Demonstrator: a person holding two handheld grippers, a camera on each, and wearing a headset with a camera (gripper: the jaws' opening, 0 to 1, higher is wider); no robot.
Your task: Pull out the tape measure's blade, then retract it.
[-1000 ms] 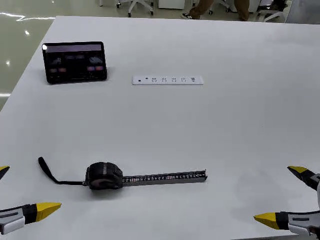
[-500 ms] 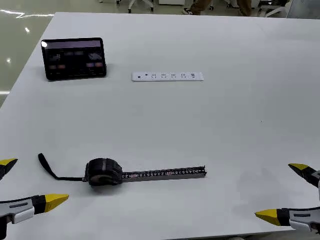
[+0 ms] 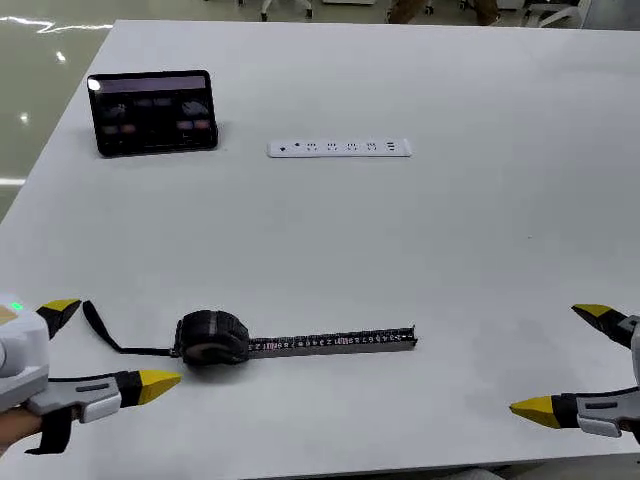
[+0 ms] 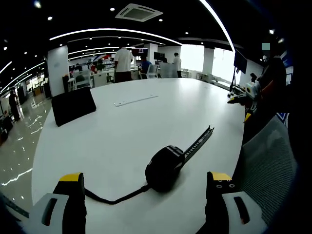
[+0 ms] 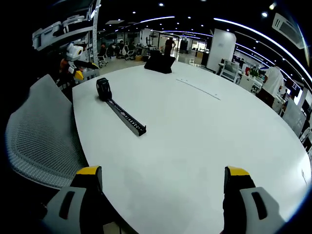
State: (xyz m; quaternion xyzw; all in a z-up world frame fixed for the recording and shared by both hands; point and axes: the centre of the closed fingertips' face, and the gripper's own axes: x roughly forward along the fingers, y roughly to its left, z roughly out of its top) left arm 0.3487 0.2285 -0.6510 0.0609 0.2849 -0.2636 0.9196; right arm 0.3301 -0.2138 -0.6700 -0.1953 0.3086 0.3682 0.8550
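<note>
Now, with the tape measure (image 3: 210, 337) lying on the table (image 3: 420, 230) just ahead of the wide-open left gripper (image 3: 112, 343), its blade (image 3: 335, 342) drawn out, and the right gripper (image 3: 560, 360) held open well apart, retraction is judged next: the housing must be gripped.

We see the tape measure (image 3: 210, 338) on the white counter (image 3: 420, 240), close to the counter's near edge and left of its middle. Its case is black, rounded and compact; we cannot tell whether it stands upright or lies on its side. The blade (image 3: 335, 342) is drawn part of the way out and lies straight along the counter, running right from the case, roughly parallel to the counter's near edge. We make out pale markings on the dark blade, too small to read. Its end hook (image 3: 412, 337) rests on the counter. From the case's other side a thin black wrist strap (image 3: 108, 336) trails toward the counter's left edge.
</note>
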